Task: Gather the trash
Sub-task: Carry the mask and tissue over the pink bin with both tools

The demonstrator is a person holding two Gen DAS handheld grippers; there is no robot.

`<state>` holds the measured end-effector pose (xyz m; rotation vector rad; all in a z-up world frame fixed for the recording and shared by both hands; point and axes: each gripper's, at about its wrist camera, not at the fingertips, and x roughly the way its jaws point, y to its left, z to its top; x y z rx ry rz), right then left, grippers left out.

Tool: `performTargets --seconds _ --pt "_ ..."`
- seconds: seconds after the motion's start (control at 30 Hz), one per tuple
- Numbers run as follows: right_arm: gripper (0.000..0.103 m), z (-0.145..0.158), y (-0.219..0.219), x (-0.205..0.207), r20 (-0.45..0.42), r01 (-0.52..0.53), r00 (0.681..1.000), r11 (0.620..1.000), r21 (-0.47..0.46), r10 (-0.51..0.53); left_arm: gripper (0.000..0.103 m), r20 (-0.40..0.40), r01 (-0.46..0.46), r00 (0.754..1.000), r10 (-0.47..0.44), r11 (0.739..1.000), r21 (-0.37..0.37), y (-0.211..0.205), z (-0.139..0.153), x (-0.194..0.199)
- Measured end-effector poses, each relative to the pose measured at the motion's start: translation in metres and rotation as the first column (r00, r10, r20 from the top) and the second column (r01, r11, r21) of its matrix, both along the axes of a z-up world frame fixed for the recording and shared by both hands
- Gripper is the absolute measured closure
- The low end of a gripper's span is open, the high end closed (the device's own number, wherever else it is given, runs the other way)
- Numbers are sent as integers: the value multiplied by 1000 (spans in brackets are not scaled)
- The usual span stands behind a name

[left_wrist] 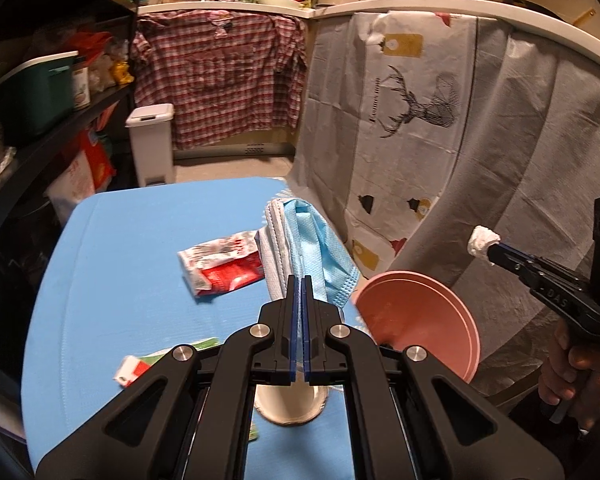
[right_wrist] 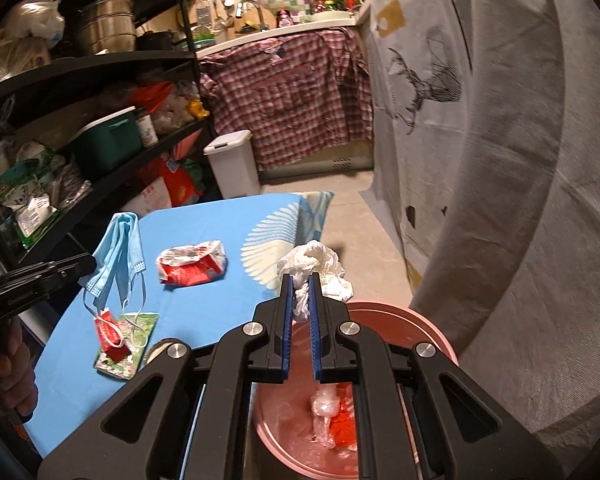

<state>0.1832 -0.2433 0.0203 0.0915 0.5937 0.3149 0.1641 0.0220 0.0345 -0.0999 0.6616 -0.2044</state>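
Pinching a crumpled white tissue (right_wrist: 314, 268) between my right gripper's (right_wrist: 301, 280) nearly closed blue ribbed pads, I am holding it just above the far rim of the round pink bin (right_wrist: 404, 320), where clear film and a red wrapper are already lying inside. My left gripper (left_wrist: 299, 280), jaws pressed together, is gripping soft pleated blue face masks (left_wrist: 320, 248) over the right edge of the blue table (left_wrist: 120, 240). A crinkled red-and-white packet (left_wrist: 222, 266) is lying mid-table, a flat green sachet (right_wrist: 130, 336) at the near edge.
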Motion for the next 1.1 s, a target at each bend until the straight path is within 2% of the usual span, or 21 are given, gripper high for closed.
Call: performTargets --seconds 0.63,1.1 --pt "95 -17 -26 13 -66 78 995 997 -20 -79 101 -35 160 987 -160 987 13 -79 -22 19" --pt "95 -25 -32 21 -96 89 991 995 -38 -92 101 -81 232 970 -228 972 35 -115 -44 29"
